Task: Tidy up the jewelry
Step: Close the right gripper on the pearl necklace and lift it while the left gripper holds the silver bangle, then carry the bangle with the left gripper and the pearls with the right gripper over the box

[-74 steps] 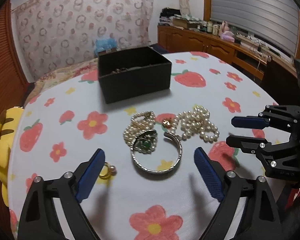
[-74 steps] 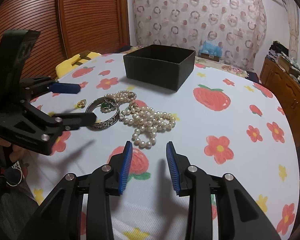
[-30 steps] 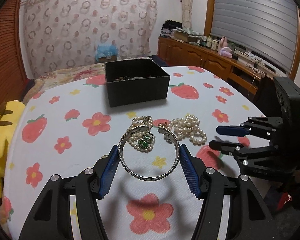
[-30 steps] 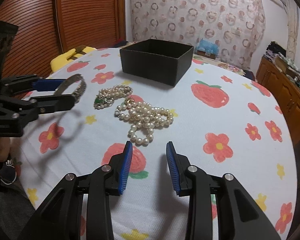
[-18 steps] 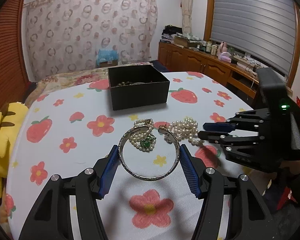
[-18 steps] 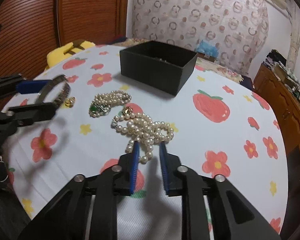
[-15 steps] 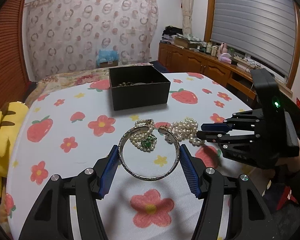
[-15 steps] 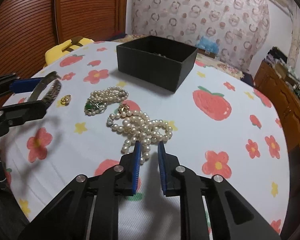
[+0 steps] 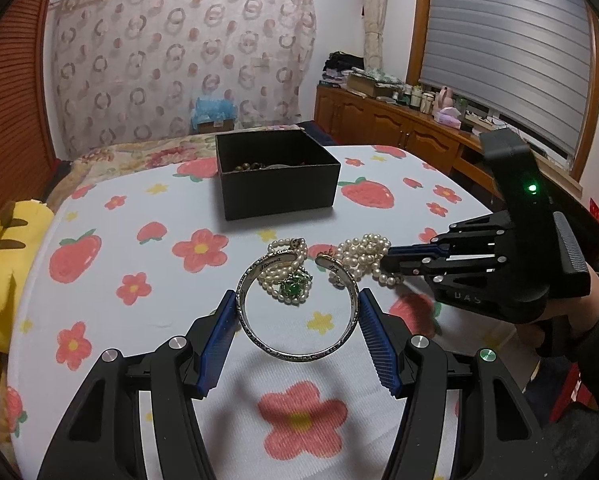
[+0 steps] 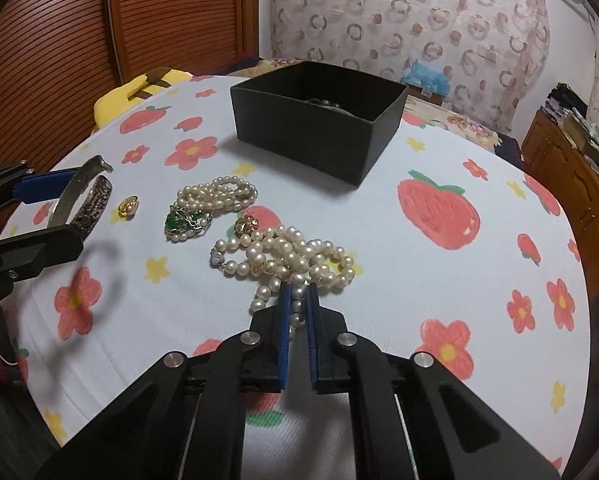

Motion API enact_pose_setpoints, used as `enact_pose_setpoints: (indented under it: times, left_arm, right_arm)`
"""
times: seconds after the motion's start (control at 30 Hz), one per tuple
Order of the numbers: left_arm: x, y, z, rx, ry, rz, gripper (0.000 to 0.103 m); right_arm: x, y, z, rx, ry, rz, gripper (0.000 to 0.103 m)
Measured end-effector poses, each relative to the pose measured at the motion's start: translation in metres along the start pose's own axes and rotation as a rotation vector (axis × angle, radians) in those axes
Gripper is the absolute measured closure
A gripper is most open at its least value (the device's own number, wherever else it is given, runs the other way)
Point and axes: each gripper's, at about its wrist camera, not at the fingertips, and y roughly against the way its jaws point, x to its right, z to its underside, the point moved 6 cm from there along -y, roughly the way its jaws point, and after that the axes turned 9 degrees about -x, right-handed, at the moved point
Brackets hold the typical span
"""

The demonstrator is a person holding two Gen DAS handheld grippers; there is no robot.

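My left gripper (image 9: pixel 297 312) is shut on a silver open bangle (image 9: pixel 299 354) and holds it above the tablecloth; the bangle also shows in the right wrist view (image 10: pixel 85 200). My right gripper (image 10: pixel 297 292) is shut on the near strand of a big pearl necklace (image 10: pixel 291 258), which lies piled on the cloth (image 9: pixel 363 252). A smaller pearl strand with a green pendant (image 10: pixel 187 220) and a gold ring (image 10: pixel 128 206) lie to the left. A small gold piece (image 10: pixel 246 225) touches the big necklace. The open black box (image 10: pixel 319 120) stands behind, with some jewelry inside.
The round table has a white cloth with strawberries and flowers (image 10: pixel 439 208). A yellow plush (image 9: pixel 3 256) sits at the table's left edge. A wooden sideboard (image 9: pixel 399 136) runs along the right wall.
My left gripper closed on the bangle and lifted it off the table. My right gripper moved forward to the big pearl necklace and closed on its near strand.
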Motion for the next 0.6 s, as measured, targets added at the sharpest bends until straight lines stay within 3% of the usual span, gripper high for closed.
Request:
enact_pose_setpoints:
  times: [0.6]
  left_arm:
    - [-0.014,0.001,-0.022,0.020,0.009,-0.024,0.045]
  right_arm:
    - [0.006,0.090,-0.058,0.192,0.052,0.041,0.095]
